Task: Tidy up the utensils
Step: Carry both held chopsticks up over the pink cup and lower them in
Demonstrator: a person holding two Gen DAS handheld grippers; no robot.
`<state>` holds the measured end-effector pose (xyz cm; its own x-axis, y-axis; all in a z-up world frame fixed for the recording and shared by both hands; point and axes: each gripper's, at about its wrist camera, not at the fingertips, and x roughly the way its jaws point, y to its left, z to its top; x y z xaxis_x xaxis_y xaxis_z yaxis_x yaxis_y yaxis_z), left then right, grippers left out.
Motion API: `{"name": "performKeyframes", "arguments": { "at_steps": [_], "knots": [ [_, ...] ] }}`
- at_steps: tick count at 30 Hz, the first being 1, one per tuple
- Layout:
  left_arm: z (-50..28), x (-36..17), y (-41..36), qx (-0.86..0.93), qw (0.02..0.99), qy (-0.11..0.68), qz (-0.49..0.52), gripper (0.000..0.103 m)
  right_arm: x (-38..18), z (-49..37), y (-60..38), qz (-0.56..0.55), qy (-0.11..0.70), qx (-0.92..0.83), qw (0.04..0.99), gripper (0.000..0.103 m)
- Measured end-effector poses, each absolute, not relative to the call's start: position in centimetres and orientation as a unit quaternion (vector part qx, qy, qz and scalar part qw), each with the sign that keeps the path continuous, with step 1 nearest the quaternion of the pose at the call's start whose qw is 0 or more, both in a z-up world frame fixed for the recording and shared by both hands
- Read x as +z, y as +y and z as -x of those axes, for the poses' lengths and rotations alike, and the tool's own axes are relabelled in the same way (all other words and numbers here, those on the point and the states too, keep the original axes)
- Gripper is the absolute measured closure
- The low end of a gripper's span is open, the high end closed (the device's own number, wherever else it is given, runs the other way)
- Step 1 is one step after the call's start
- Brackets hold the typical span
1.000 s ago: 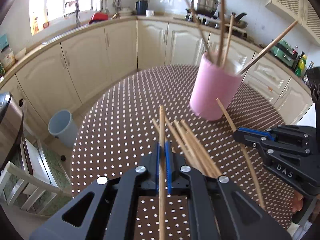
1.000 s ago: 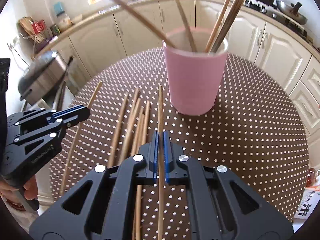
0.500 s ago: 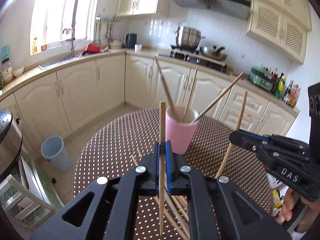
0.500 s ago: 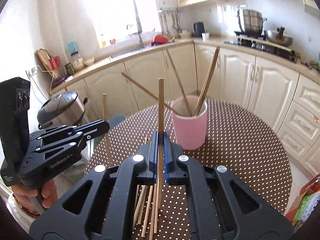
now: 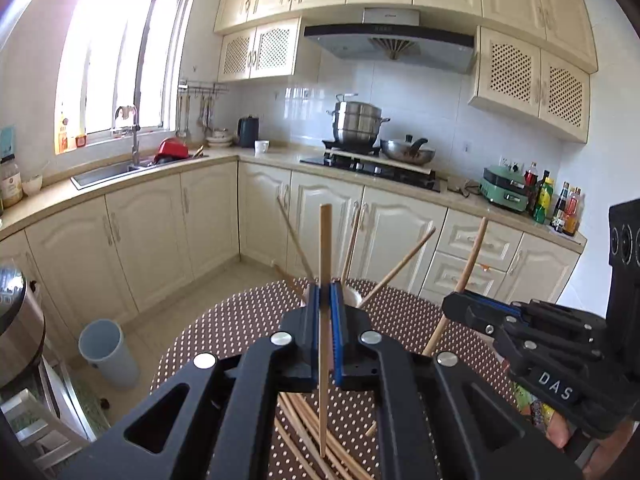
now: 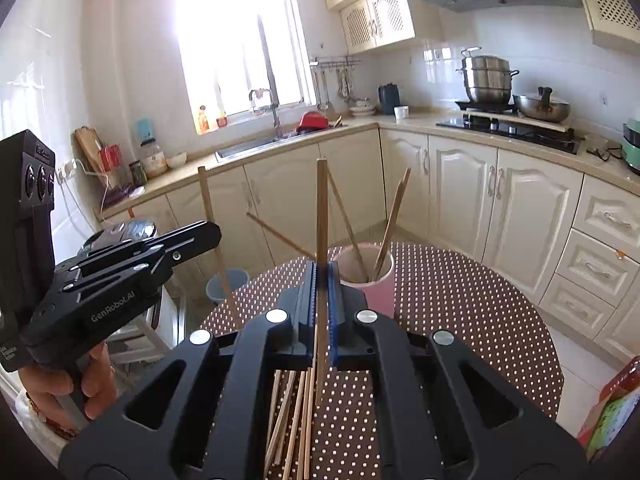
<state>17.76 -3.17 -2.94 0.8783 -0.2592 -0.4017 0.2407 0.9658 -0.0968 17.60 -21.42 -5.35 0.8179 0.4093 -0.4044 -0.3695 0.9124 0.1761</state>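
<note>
- Left gripper (image 5: 325, 300) and right gripper (image 6: 321, 276) are each clamped on one upright chopstick (image 5: 324, 264).
- Loose chopsticks (image 6: 294, 412) lie on the near edge of the dotted tabletop (image 6: 460, 300).
- Pink cup (image 6: 374, 284), mid-tabletop, holds perhaps five sticks.
- Beyond: bin (image 5: 107, 354), cabinets (image 6: 460, 200), sink (image 5: 108, 170), stove (image 5: 370, 164).

Surface: round table (image 6: 472, 312), covered in brown white-dotted cloth.
Upright on it: pink cup (image 6: 378, 294).
Loose on it: wooden chopsticks (image 6: 294, 420), heaped together.
</note>
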Motion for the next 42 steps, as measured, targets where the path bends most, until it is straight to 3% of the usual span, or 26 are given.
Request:
{"name": "performKeyframes", "arguments": {
  "at_steps": [18,42],
  "knots": [
    [-23.6,2.9,-6.4,-0.120,0.985,0.110,0.053,0.097,-2.3,-20.9,-22.7,-0.077,0.137,0.181,0.971,0.098],
    [-28.7,-2.3,-7.8,-0.114,0.983,0.131,0.055,0.097,-2.7,-24.9,-22.9,-0.075,0.110,0.157,0.978,0.098]
  ]
}}
